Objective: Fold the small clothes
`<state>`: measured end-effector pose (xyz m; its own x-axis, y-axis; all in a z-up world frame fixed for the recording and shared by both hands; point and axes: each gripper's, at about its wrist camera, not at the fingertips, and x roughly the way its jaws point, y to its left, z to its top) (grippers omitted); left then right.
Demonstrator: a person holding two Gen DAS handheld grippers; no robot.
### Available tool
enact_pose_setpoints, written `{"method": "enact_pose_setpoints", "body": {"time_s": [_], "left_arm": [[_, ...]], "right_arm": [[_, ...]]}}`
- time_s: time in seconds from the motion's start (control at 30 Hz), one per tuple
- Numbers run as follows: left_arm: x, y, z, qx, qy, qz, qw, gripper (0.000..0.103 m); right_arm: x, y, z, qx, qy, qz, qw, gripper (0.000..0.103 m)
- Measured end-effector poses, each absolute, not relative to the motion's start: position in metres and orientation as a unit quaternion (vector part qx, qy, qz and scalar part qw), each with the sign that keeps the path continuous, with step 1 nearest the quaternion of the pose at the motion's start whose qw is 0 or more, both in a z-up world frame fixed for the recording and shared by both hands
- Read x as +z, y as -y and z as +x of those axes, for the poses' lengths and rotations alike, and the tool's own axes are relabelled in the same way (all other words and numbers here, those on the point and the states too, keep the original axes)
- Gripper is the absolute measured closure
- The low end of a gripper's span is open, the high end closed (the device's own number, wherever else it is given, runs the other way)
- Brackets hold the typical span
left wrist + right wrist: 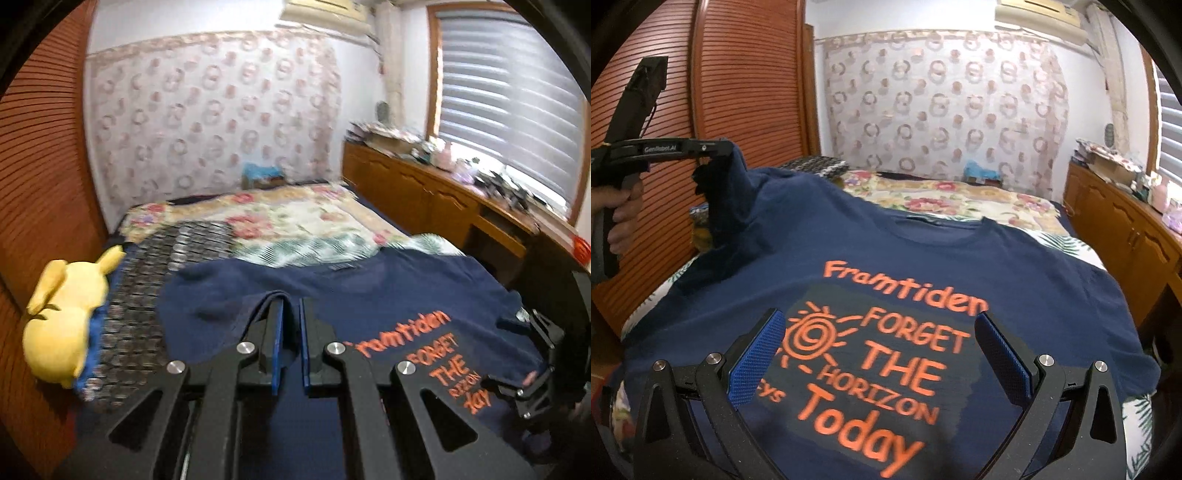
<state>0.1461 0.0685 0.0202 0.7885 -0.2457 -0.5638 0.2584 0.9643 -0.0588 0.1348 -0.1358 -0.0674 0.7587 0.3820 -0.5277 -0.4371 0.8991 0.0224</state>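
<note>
T-shirt (960, 258): navy, lay front-up on the bed (960, 201), orange print facing the camera.
Left sleeve: was lifted off the bed near its left edge, pinched in the left gripper (714, 158).
Hand (622, 218): gripped the left tool's handle at the frame's left margin.
Right gripper (879, 354): blue pads spread wide over the print, nothing between them.
</note>
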Motion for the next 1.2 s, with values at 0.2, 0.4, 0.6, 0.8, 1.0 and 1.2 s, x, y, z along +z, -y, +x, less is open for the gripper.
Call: {"method": "enact_pose_setpoints", "body": {"time_s": [0.2,0.4,0.6,0.8,1.0,1.2], "left_arm": [[0.003,-0.035,0.144,-0.159,-0.327,0.04,0.931,0.081],[0.004,-0.047,0.129,-0.15,-0.323,0.034,0.934,0.065],[0.011,-0.079,0.115,-0.126,-0.299,0.016,0.946,0.046],[0.014,-0.108,0.101,-0.104,-0.287,0.0,0.952,0.042],[0.014,-0.13,0.093,-0.086,-0.276,-0.006,0.957,0.041],[0.007,-0.151,0.091,-0.068,-0.274,-0.018,0.959,0.04]], "right_arm": [[-0.069,0.157,0.138,0.2,-0.274,-0.04,0.94,0.0],[-0.067,0.162,0.141,0.196,-0.276,-0.045,0.94,0.0],[-0.058,0.147,0.157,0.248,-0.283,-0.058,0.924,0.006],[-0.051,0.101,0.191,0.323,-0.299,-0.08,0.894,0.019],[-0.061,0.044,0.221,0.388,-0.321,-0.088,0.859,0.033],[-0.084,-0.023,0.238,0.439,-0.348,-0.115,0.821,0.04]]}}
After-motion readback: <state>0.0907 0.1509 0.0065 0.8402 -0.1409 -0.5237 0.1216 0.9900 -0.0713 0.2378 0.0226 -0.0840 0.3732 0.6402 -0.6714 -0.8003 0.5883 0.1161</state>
